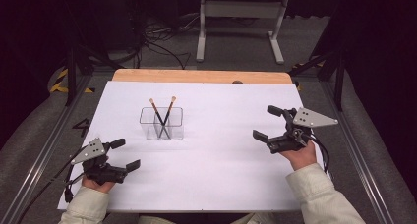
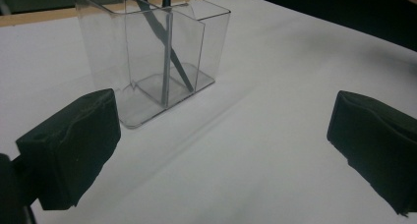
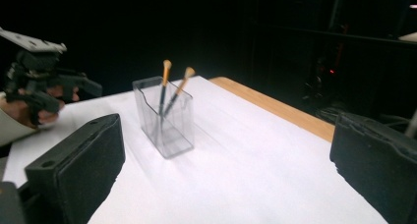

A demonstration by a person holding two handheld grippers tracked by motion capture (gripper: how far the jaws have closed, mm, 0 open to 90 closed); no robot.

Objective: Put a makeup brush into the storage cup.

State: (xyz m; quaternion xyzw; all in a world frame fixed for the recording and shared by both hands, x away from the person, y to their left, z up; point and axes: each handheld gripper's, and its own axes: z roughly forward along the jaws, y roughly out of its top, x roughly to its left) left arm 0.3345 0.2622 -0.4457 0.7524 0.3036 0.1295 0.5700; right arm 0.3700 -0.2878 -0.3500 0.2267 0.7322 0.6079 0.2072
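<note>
A clear, hard-plastic box [image 1: 162,123] with a divider stands left of centre in the high view on the smooth white bench [image 1: 221,175], holding two thin dark brushes [image 1: 163,117] crossed, tan tips up. The left tool [image 1: 129,154], lower left, and the right tool [image 1: 266,124], right of centre, are both spread wide — blocky matte black pads gripping nothing. In the left gripper view the brush tips are cut off at the top edge.

Clear, glossy plastic organiser [image 1: 162,123], smooth walls with reflections. Two brushes [image 1: 163,115]: dark smooth handles, tan tips. Matt white sheet [image 1: 221,175], paper-like, over light wooden tabletop [image 1: 196,76], satin finish. Matt black foam-like pads [image 2: 74,145], slightly rough, on left gripper [image 1: 120,155]. Grey matt metal plate [image 1: 312,118] on right gripper [image 1: 265,123]. Pale cloth sleeve [image 1: 322,194].
</note>
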